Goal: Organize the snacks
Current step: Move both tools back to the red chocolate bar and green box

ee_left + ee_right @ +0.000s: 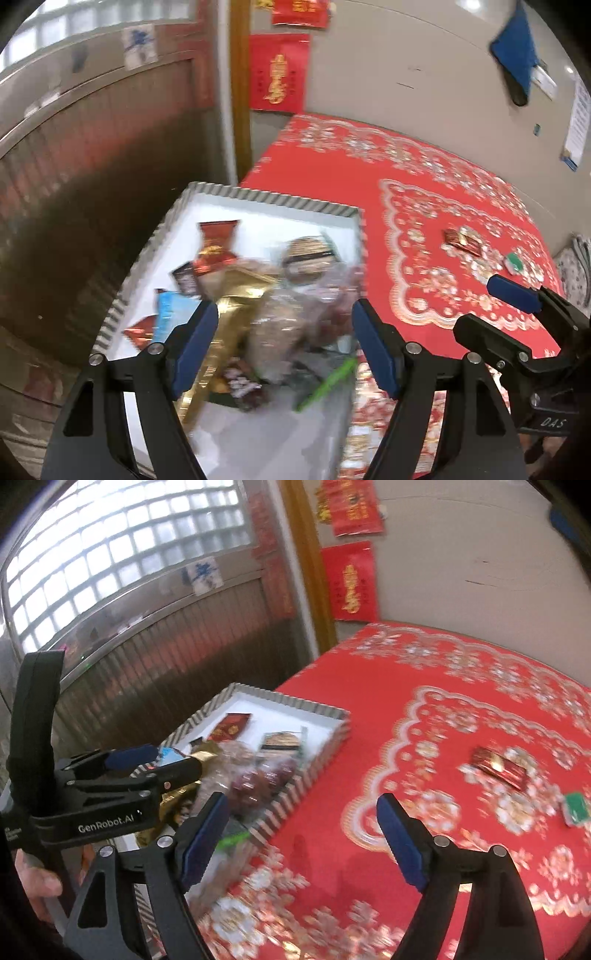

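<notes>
Left wrist view had both grippers, left (284, 347) and right (301, 843), open and empty; tray (273, 197) already piled with snacks. Red packet (498, 768) beside the tray probably needed grabbing next.

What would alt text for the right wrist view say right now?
The open right tongs hover empty over a red patterned tablecloth, where a red packet and a small green packet lie loose. At left, the left tongs reach over a striped-rim tray filled with snacks.
</notes>
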### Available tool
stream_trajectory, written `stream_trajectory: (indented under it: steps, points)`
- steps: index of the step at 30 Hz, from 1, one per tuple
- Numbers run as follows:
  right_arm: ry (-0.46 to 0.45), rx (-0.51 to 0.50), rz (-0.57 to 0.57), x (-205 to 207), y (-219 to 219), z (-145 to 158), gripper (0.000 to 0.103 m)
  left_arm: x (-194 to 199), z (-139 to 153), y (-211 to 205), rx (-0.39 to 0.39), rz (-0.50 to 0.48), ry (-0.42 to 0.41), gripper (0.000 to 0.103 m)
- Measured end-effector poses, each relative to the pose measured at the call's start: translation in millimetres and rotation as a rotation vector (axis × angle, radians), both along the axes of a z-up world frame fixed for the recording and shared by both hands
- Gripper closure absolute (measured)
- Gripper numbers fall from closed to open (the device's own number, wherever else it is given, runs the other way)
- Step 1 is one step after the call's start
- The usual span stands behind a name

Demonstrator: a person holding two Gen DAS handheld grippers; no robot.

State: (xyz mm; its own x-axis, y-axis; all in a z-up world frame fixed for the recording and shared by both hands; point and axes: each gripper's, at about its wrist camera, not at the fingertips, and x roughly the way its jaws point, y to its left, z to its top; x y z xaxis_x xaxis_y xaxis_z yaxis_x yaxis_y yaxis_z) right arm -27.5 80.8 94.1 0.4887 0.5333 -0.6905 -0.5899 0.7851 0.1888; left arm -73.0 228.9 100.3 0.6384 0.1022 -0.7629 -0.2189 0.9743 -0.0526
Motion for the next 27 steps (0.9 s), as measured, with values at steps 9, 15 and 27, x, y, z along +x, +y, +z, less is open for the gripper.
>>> stream_trajectory:
  steps: [9,15,27]
  points:
    - [0.002,-0.020,-0.163,0.0,-98.4,-6.4,0.018,19.7,-1.5,-62.4,-0.004,-0.095,0.023,0.028]
    - [0.015,-0.045,-0.285,2.7,-170.3,-16.8,0.017,38.5,-6.5,-106.2,-0.017,-0.168,0.056,0.028]
    - [0.041,-0.025,-0.380,11.9,-241.2,-28.6,0.017,111.6,-28.9,-175.3,-0.089,-0.208,0.154,0.028]
